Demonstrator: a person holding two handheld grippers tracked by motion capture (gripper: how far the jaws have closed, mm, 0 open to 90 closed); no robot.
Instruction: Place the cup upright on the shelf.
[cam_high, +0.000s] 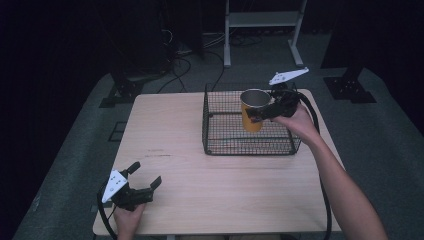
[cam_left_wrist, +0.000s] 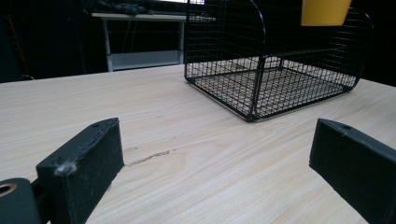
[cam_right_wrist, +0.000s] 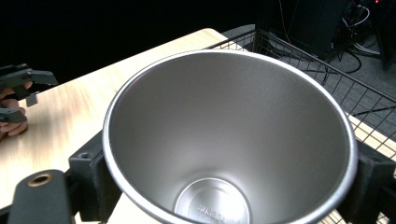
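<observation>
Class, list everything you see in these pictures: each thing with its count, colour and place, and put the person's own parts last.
cup: one, yellow outside, silver inside, held upright over the basket.
wire basket: one, black, far right part of the table.
table: one, light wood, centre.
shelf frame: one, white, on the floor beyond the table.
right gripper: one, black, jaws clamped on the cup's sides.
left gripper: one, black, jaws apart at the table's near left corner.
forearms: two, entering from the bottom.
</observation>
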